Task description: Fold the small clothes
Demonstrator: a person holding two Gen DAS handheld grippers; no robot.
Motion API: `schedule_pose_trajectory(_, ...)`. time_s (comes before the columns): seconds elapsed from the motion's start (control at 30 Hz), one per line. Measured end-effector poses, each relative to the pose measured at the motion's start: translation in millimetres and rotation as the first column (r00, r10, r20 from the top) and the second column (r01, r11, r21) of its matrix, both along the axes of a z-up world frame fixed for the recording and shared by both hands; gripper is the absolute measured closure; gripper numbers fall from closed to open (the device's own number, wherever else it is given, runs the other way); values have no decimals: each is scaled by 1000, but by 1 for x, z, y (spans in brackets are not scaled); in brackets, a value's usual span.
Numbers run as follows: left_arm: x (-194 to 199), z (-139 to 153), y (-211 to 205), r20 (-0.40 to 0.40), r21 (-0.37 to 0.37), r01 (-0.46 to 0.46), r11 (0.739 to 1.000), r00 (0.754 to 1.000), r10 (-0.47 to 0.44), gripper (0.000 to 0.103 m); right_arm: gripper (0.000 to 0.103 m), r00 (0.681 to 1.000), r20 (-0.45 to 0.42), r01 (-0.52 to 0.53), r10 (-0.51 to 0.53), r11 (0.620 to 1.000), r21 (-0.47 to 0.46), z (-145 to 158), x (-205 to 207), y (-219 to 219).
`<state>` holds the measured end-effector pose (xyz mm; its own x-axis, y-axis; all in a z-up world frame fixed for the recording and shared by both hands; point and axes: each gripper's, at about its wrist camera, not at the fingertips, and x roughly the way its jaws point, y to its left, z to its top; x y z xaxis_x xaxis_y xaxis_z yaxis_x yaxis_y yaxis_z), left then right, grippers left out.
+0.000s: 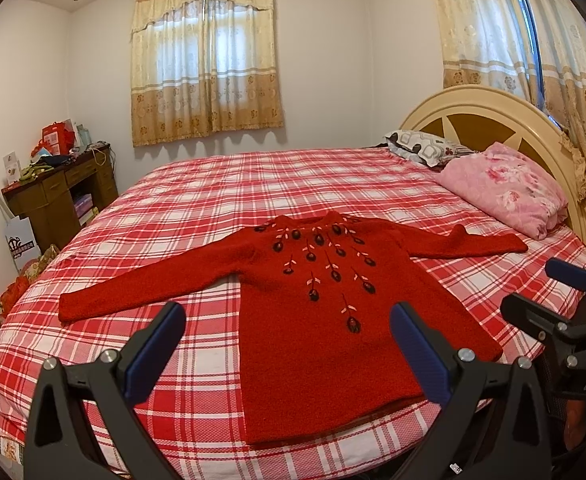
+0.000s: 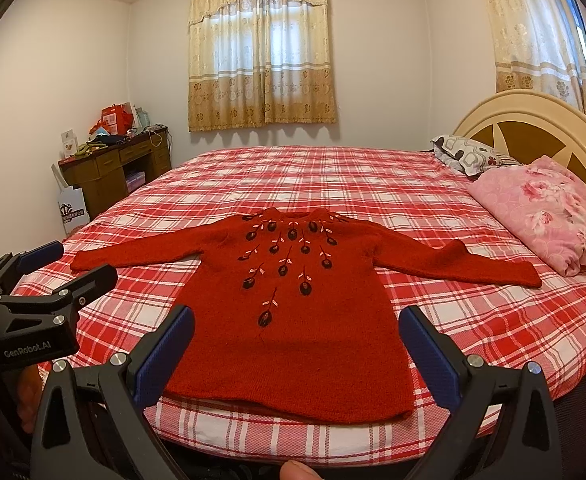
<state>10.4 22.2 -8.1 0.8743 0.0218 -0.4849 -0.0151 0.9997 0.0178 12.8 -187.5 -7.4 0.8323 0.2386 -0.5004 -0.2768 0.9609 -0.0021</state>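
Note:
A small red knitted sweater (image 1: 313,320) with dark embroidered flowers lies flat, face up, on the checked bed, both sleeves spread out; it also shows in the right wrist view (image 2: 293,320). My left gripper (image 1: 287,324) is open and empty, held above the sweater's hem near the bed's front edge. My right gripper (image 2: 295,330) is open and empty, also above the hem. The right gripper shows at the right edge of the left wrist view (image 1: 549,288). The left gripper shows at the left edge of the right wrist view (image 2: 77,260).
The red-and-white checked bed (image 1: 253,184) fills the room. A folded pink floral quilt (image 1: 505,188) and a patterned pillow (image 1: 421,146) lie by the headboard (image 1: 473,116) at right. A brown desk (image 1: 61,188) with clutter stands at far left.

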Motion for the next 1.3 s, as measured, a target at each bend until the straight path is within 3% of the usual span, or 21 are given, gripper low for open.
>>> schedule_pose_trajectory(0.83, 5, -8, 5, -22, -8, -6, 1000, 1000, 6, 0, 1, 1000, -15, -8, 8, 1000, -4, -10, 9, -1)
schedule_pose_trajectory(1.07, 32, -26, 11, -63, -21, 8, 1000, 998, -9, 0, 1, 997, -62, 38, -41, 998, -40, -31, 50, -22)
schedule_pose_trajectory(1.3, 77, -50, 10, -121, -11, 24, 1000, 992, -25, 0, 1, 975, -136, 170, -175, 984, -50, -59, 115, -83)
